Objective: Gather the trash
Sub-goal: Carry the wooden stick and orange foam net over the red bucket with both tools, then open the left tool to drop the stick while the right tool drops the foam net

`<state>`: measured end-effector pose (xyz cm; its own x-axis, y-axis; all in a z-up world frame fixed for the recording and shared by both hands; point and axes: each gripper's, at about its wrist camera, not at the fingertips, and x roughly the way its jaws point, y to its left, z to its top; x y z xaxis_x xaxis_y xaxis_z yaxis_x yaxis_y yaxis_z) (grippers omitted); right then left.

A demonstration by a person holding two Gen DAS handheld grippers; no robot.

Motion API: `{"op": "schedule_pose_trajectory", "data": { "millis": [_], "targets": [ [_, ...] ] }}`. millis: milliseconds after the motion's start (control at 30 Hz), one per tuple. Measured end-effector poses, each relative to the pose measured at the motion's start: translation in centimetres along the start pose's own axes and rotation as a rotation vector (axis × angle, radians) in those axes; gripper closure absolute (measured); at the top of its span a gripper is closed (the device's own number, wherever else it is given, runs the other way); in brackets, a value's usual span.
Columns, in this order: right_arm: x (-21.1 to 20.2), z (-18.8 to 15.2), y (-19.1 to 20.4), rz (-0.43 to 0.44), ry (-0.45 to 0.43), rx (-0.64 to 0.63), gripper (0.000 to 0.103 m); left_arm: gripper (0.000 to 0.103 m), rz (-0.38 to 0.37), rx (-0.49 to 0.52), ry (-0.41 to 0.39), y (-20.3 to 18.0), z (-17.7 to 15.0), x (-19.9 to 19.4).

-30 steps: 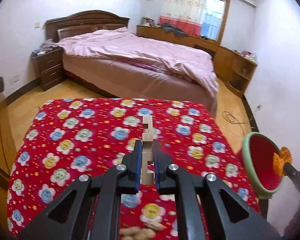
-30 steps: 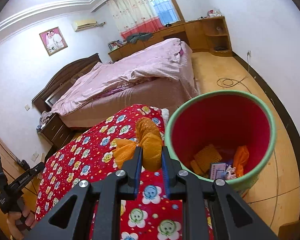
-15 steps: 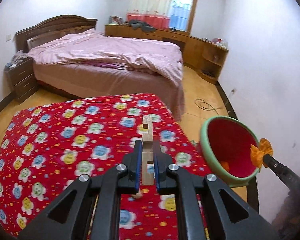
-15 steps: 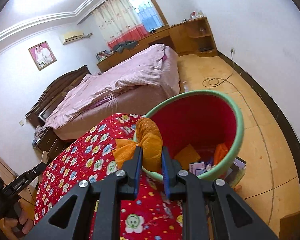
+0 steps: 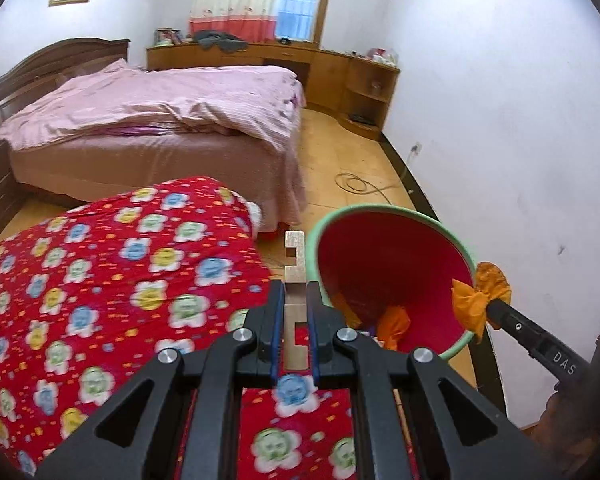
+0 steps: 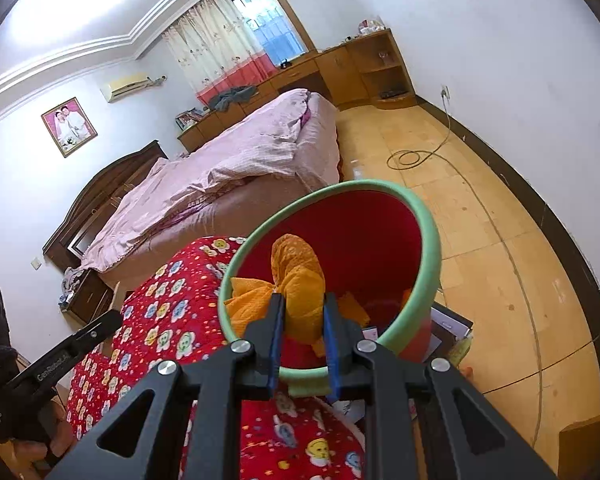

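Note:
My left gripper (image 5: 294,300) is shut on a notched tan wooden piece (image 5: 294,264) that stands upright between its jaws, just left of the bin's rim. The bin (image 5: 384,264) has a green rim and a red inside, with orange scraps at its bottom. My right gripper (image 6: 302,312) is shut on a crumpled orange peel (image 6: 300,280), held over the bin (image 6: 428,240). In the left wrist view that peel (image 5: 480,292) shows at the bin's right rim, pinched by the right gripper (image 5: 494,308).
A table under a red flowered cloth (image 5: 100,272) lies to the left of the bin. Behind it stands a bed with a pink cover (image 5: 160,108), and wooden cabinets (image 5: 364,84) line the far wall. A cable (image 5: 356,184) lies coiled on the floor. Papers (image 6: 448,332) sit beside the bin.
Both grippers have moved toward the bin. The wooden piece went from over the cloth to the bin's left rim, and the orange peel now hangs over the bin's mouth.

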<state>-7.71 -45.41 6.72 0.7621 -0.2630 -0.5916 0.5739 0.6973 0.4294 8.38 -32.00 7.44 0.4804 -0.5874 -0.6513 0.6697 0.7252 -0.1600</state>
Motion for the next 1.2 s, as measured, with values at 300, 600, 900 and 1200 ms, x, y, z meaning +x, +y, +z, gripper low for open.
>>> {"op": "schedule_pose_trajectory", "data": {
  "millis": [300,600,900,1200],
  "targets": [
    [1.5,0.8,-2.3,-0.047,0.001,-0.026,0.082,0.093,-0.034,0.031,0.076,-3.5,0.0,5.6],
    [3.6,1.5,-4.4,-0.044,0.038,-0.013,0.082,0.085,-0.048,0.029,0.132,-4.7,0.0,8.9],
    [5.7,2.1,-4.2,-0.039,0.078,-0.032,0.079,0.079,-0.019,-0.024,0.142,-3.6,-0.5,8.7],
    [6.6,2.3,-3.4,-0.008,0.097,-0.042,0.053,0.078,0.030,-0.068,0.129,-2.0,-0.9,6.4]
  ]
}}
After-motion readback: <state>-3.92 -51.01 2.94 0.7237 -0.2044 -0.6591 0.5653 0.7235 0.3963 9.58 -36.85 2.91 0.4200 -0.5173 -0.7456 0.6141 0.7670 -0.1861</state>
